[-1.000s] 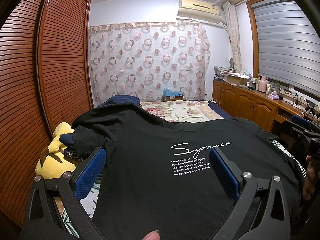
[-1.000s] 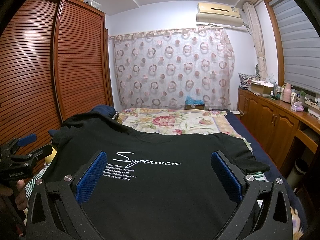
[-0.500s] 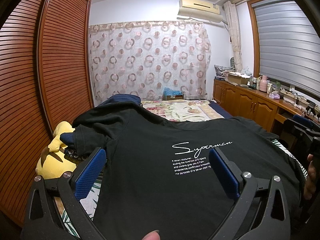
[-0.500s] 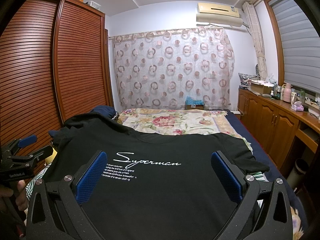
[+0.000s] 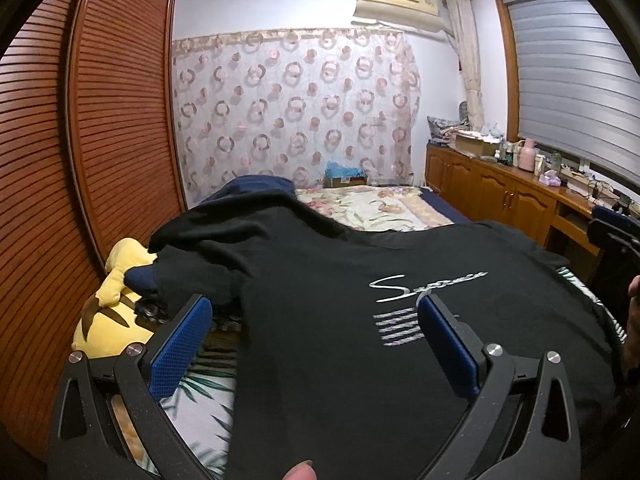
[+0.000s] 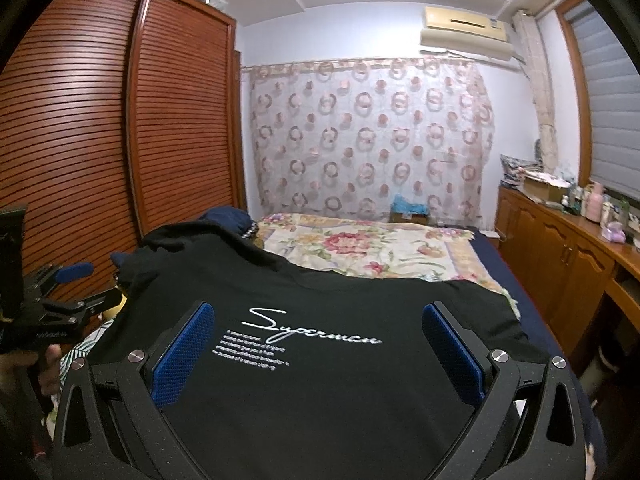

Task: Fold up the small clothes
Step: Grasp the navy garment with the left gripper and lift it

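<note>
Black T-shirt (image 6: pixel 328 392) of soft cotton with white script lies spread flat on the floral bedspread (image 6: pixel 372 244). Left gripper (image 5: pixel 316 344) and right gripper (image 6: pixel 320 344) hover above it, textured blue pads wide apart.

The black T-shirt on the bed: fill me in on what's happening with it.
A person holds a gripper in each hand over a black T-shirt spread print-side up on the bed. The left gripper and the right gripper are both open and neither has hold of the cloth. The shirt lies unfolded, its far left sleeve bunched near a yellow plush toy. No fold has been made yet.
</note>
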The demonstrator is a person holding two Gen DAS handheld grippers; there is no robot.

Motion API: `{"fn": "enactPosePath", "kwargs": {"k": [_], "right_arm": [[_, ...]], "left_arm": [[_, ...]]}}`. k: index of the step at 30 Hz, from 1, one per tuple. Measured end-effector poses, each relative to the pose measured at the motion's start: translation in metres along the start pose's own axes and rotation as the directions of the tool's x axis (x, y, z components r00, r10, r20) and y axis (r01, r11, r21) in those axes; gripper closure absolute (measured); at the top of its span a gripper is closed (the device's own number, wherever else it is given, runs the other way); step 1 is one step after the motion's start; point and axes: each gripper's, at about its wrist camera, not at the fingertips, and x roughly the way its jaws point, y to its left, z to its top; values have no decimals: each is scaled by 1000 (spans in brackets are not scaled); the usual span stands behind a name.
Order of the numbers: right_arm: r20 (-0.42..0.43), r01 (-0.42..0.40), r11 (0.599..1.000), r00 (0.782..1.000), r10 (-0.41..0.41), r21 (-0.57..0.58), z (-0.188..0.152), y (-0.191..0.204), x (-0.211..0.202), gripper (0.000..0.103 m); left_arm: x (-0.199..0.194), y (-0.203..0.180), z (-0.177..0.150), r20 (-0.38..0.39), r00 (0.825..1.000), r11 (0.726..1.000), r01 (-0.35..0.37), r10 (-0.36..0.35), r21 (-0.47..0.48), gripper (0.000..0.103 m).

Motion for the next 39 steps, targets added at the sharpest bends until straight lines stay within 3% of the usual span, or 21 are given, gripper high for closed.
{"fn": "enactPosePath", "kwargs": {"k": [10, 19, 24, 29, 39], "right_arm": [[-60, -61, 996, 997, 57, -62, 5, -10, 39, 0], [-97, -128, 988, 988, 119, -86, 18, -12, 64, 0], [-119, -179, 979, 979, 167, -95, 24, -12, 79, 0], [-153, -229, 967, 966, 211, -114, 28, -10, 95, 0], [-236, -303, 945, 934, 269, -122, 40, -20, 124, 0]], "left_arm": [[33, 72, 8, -30, 997, 998, -65, 64, -26, 0], [47, 116, 14, -64, 995, 993, -85, 80, -80, 10], [57, 127, 16, -105, 992, 993, -77, 68, -87, 22], [77, 138, 17, -156, 987, 992, -40, 20, -124, 50], [119, 149, 18, -282, 959, 988, -53, 11, -142, 62]]}}
